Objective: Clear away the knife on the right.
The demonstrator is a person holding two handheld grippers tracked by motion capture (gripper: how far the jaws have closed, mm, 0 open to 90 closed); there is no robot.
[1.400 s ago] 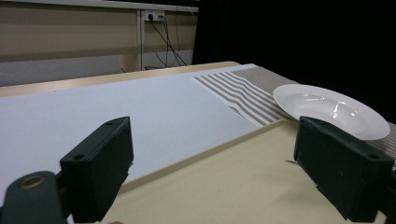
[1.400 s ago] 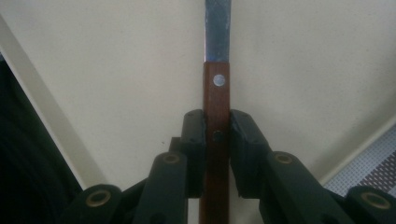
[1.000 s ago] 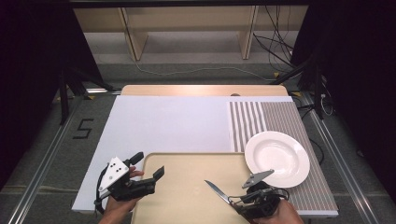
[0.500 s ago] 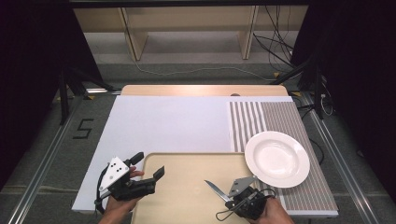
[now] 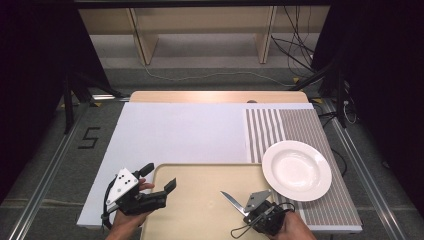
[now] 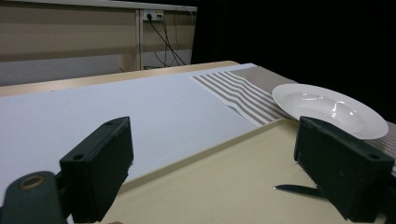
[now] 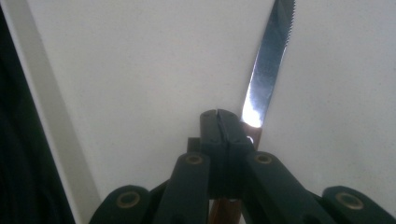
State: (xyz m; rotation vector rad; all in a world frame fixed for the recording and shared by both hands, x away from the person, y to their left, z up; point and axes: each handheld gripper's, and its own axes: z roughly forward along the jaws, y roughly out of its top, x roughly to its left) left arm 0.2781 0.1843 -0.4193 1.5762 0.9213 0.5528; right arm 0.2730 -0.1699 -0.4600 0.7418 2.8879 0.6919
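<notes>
Knife (image 7: 268,70) handle hidden in right tool (image 7: 219,122)

The table (image 5: 215,96) has a light wooden top, its bare far edge showing beyond a large white sheet (image 5: 185,132). A striped grey mat (image 5: 300,125) covers the right side. A beige tray (image 5: 200,210) lies at the near edge, over the sheet.

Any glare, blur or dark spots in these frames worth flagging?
Right gripper view: glare on the knife blade near the handle; the jaws close to the lens look soft. Left gripper view: highlights on the plate; background right of it is black. High view: evenly lit table, dark surroundings, slightly soft overall.
</notes>
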